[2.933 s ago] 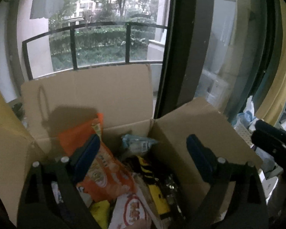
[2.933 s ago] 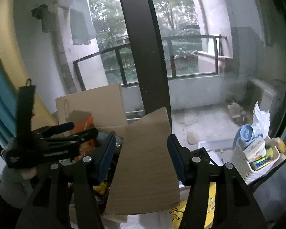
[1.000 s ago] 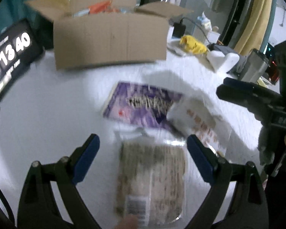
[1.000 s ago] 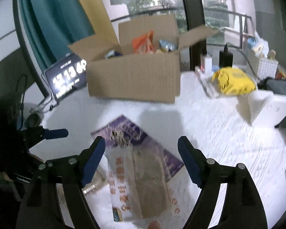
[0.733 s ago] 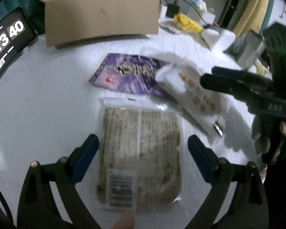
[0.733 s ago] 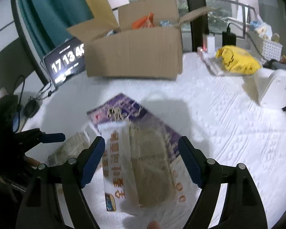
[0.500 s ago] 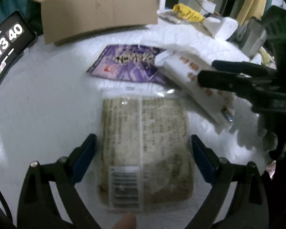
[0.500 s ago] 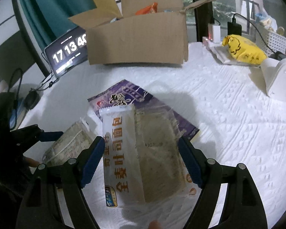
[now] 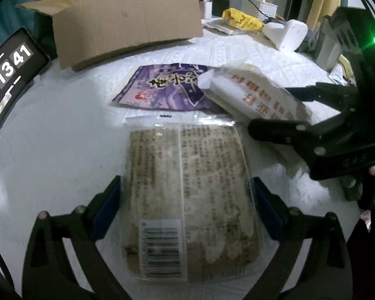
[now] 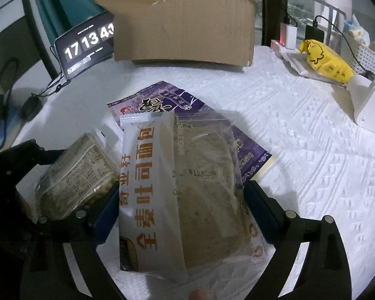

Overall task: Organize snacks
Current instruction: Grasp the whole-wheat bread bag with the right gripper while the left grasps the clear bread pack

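My left gripper (image 9: 186, 208) is spread wide around the clear bread pack (image 9: 187, 200), pads just beside its edges. My right gripper (image 10: 181, 210) likewise straddles the white toast bag (image 10: 180, 185), overlapping the purple packet (image 10: 162, 102). Cardboard box (image 10: 185, 22) sits beyond, bare tablecloth (image 10: 300, 137) to the right.

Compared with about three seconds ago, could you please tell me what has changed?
Both tools left the cardboard box and came down to the table. The left tool now straddles the clear-wrapped bread; the right tool straddles the white toast pack. Both are open, nothing gripped yet. The purple packet and the box stayed where they were over the last second.
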Action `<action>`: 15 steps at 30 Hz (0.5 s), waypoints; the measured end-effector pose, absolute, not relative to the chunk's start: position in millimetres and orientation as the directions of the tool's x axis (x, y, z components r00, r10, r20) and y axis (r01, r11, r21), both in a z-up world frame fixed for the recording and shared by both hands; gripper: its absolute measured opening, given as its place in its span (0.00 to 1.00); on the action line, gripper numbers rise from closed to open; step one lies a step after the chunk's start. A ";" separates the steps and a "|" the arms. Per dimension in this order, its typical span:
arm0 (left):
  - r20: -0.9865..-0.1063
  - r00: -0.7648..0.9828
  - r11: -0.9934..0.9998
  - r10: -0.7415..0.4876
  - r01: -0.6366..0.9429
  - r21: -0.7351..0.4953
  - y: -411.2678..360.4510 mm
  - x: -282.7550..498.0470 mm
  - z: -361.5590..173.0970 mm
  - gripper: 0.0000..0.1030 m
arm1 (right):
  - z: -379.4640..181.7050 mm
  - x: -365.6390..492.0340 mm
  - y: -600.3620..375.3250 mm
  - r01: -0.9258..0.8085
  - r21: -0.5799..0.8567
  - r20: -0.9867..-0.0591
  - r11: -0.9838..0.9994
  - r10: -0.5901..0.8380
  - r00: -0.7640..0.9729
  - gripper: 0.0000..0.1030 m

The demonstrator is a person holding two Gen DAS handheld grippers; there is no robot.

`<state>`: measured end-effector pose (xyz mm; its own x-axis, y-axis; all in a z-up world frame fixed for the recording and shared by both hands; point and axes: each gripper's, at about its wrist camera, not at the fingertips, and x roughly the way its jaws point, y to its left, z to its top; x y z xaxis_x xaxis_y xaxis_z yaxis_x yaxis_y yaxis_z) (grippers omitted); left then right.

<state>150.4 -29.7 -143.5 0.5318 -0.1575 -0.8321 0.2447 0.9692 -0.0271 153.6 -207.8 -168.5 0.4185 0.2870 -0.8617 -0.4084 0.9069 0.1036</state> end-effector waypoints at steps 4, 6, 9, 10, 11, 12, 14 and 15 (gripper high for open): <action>-0.819 0.547 0.969 -0.173 0.243 -0.042 -27.6 146.8 -139.9 0.79 | -164.9 150.6 -208.6 -0.393 0.081 -0.853 0.916 0.268 0.448 0.84; -0.817 0.549 0.968 -0.179 0.247 -0.046 -27.9 145.6 -138.6 0.77 | -163.3 149.8 -209.9 -0.384 0.078 -0.852 0.920 0.262 0.453 0.83; -0.815 0.541 0.963 -0.209 0.259 -0.075 -29.0 143.7 -135.2 0.75 | -159.5 148.5 -211.8 -0.374 0.087 -0.849 0.924 0.265 0.458 0.82; -0.813 0.537 0.960 -0.224 0.267 -0.088 -30.5 142.7 -134.3 0.75 | -156.5 147.5 -212.5 -0.373 0.093 -0.846 0.923 0.271 0.460 0.82; -0.810 0.536 0.957 -0.237 0.272 -0.100 -31.1 141.8 -132.7 0.75 | -153.4 146.7 -212.4 -0.374 0.092 -0.843 0.923 0.273 0.464 0.82; -0.807 0.538 0.956 -0.242 0.272 -0.105 -31.6 141.1 -131.4 0.75 | -149.0 145.3 -212.5 -0.377 0.088 -0.838 0.922 0.273 0.472 0.82; -0.800 0.546 0.955 -0.250 0.273 -0.112 -32.2 139.7 -127.3 0.75 | -142.1 143.7 -211.6 -0.382 0.084 -0.832 0.920 0.276 0.482 0.82; -0.796 0.551 0.955 -0.252 0.274 -0.113 -32.3 139.2 -124.9 0.75 | -138.8 143.1 -210.9 -0.383 0.082 -0.828 0.920 0.277 0.487 0.82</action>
